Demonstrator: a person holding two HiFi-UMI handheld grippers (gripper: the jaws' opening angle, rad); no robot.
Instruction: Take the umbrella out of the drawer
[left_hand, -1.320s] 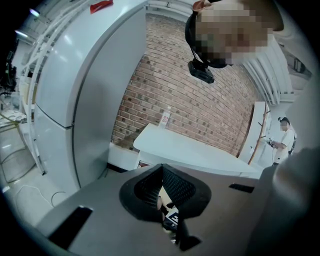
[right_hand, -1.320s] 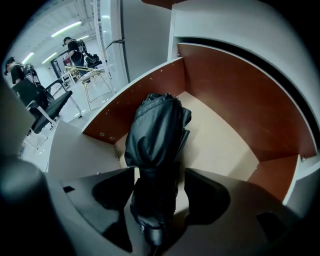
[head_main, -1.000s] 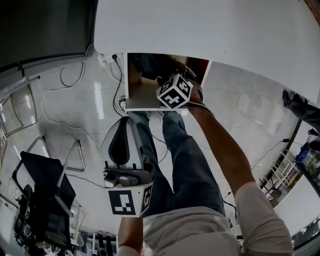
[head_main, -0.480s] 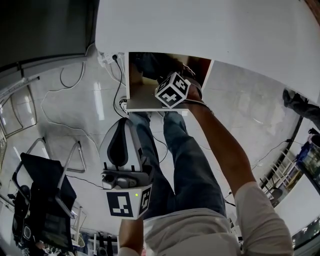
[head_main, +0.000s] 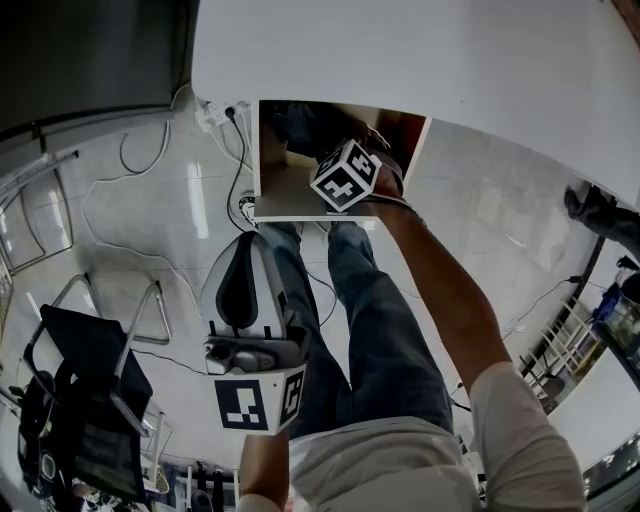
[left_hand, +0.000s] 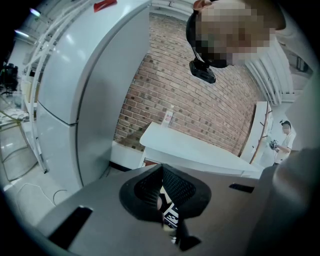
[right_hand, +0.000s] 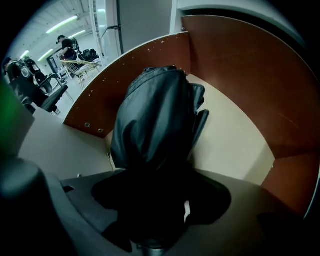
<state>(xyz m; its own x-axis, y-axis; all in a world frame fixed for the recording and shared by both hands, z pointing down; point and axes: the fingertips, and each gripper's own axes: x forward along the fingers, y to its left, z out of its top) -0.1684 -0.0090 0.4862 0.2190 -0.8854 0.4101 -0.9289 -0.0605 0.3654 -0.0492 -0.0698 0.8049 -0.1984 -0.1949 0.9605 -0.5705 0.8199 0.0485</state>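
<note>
Umbrella (right_hand: 155, 125): dark, folded, inside open drawer (right_hand: 240, 75).
Right hand-held gripper (right_hand: 155, 205): apparently closed round the umbrella.
Left hand-held gripper (left_hand: 163, 196): jaws nearly together, empty.

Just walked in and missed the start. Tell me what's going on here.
A person holds a hand-held gripper in each hand. The right hand-held gripper reaches into the open drawer under the white table. Its jaws are closed on the folded dark umbrella, which lies inside the drawer and is not yet lifted out. The left hand-held gripper hangs away from the drawer, jaws together and empty.
</note>
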